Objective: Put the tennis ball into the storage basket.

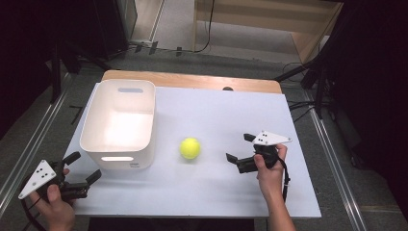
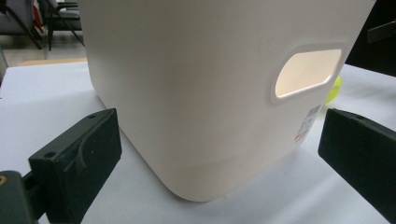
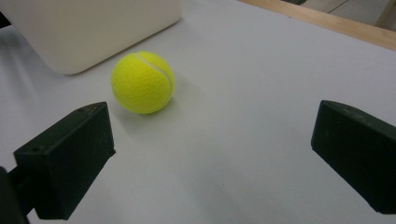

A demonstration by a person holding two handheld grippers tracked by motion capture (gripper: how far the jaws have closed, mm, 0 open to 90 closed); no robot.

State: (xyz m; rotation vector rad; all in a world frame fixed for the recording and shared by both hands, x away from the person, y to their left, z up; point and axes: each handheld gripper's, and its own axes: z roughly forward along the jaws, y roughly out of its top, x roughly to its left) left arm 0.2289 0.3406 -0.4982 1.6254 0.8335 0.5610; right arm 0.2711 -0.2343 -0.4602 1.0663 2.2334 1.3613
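A yellow tennis ball lies on the white table top, just right of a white plastic bin. My right gripper is open to the right of the ball, a short gap away, its jaws pointing toward it. In the right gripper view the ball sits ahead and left of centre, beyond the wide-apart jaws, with the bin's corner behind it. My left gripper is open at the table's near left corner, facing the bin's near wall with its handle slot. Nothing is held.
The white table top rests on a wooden board whose edge shows at the back. Grey floor, metal rails and dark stands surround the table. A sliver of the ball peeks past the bin in the left gripper view.
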